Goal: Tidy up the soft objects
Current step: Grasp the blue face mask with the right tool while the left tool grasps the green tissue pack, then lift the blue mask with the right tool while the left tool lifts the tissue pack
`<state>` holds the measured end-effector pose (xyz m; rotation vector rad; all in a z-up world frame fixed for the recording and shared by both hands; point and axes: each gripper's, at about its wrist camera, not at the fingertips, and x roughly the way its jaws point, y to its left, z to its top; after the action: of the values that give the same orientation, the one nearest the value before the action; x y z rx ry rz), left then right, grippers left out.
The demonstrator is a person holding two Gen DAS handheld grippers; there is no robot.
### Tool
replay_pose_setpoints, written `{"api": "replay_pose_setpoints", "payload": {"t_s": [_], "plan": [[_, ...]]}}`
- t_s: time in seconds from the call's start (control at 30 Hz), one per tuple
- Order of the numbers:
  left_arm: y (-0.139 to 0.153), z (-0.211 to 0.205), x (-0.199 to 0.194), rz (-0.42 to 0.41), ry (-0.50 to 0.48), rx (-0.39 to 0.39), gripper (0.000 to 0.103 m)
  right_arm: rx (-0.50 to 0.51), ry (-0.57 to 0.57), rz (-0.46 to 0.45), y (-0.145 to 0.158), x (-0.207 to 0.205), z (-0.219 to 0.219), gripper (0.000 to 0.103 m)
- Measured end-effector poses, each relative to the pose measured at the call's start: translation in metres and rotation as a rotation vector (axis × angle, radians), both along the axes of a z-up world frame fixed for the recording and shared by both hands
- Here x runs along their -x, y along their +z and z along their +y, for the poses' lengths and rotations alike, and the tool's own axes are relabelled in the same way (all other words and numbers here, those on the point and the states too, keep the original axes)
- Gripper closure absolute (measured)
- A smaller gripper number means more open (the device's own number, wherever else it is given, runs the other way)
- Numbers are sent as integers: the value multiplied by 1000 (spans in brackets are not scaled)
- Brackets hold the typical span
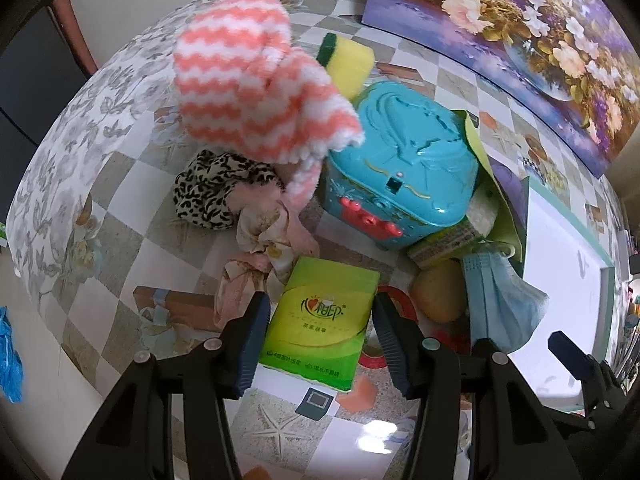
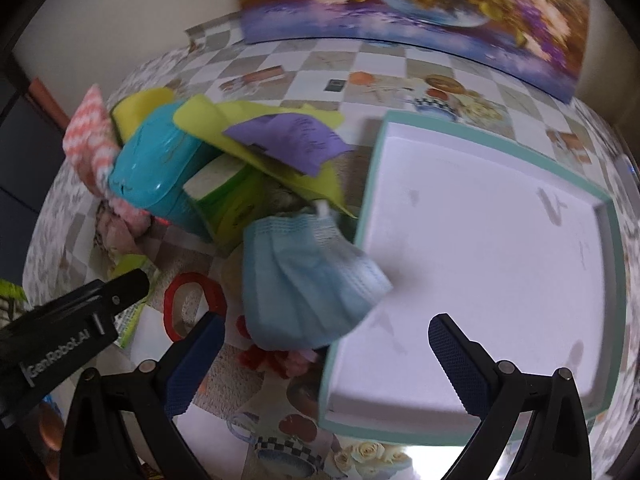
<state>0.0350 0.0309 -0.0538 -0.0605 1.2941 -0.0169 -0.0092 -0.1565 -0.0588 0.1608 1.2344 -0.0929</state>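
Face mask point(image 2: 308, 280) drapes between the spread right claw point(image 2: 326, 364) fingers.

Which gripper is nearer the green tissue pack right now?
Left. The left gripper straddles the green tissue pack, jaws open on either side. The right gripper is off to the pack's right, jaws open over the white tray's near edge.

Coral-and-white zigzag cloth point(image 1: 256, 76), leopard-print fabric point(image 1: 216, 190), pale blue mask point(image 2: 308, 276), perhaps teal-rimmed white tray point(image 2: 472, 256).
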Motion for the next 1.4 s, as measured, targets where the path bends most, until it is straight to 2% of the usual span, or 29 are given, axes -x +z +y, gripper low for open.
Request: {"api": "replay_pose_setpoints", "payload": {"t_s": [0.07,0.17,0.4,0.6,0.93,1.3,1.4], "plan": [[3,10,4,3,3,4,48,10,12,3,-5,-3,5,3],[1,10,1,7,5,4,48,12,29,17,-12,-6,9,15],[0,10,0,13,4,1,48,-5,33,11,-13,-6,9,53],[-1,9,0,15,3,-1,48,-4,37,3,-10,-7,8,68],[0,9,0,13,4,0,48,-40,58,-53,12,-4,10,73],[12,10,5,-25,1,6,49,-104,54,-105,42,9,3,73],[19,10,7,-53,2,1,53,-117,45,-124,50,14,0,73]]}}
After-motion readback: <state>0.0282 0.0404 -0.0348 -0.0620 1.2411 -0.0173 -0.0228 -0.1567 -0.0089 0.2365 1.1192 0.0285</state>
